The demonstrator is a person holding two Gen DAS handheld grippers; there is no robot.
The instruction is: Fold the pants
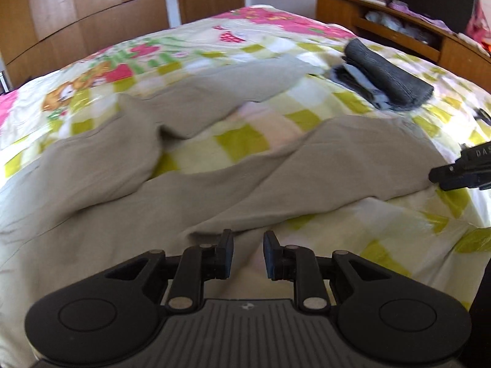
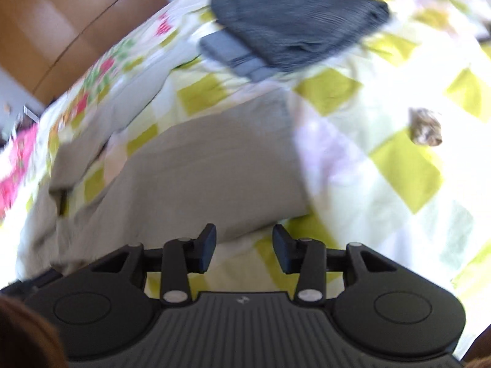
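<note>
Beige pants (image 1: 214, 181) lie spread and rumpled on a bed with a floral, yellow-checked sheet (image 1: 190, 61). One leg runs right toward its hem, the other bends off to the far left. My left gripper (image 1: 248, 253) is open and empty, just above the near edge of the fabric. My right gripper (image 2: 244, 247) is open and empty, just short of the leg's near edge; the pants (image 2: 214, 165) show blurred in the right wrist view. The right gripper's body also shows at the right edge of the left wrist view (image 1: 460, 173).
A folded dark grey garment stack (image 1: 383, 75) lies at the far right of the bed, also in the right wrist view (image 2: 294, 21). A small brownish object (image 2: 425, 127) lies on the sheet (image 2: 383, 184). A wooden headboard shelf (image 1: 399, 21) and wardrobe (image 1: 76, 15) stand behind.
</note>
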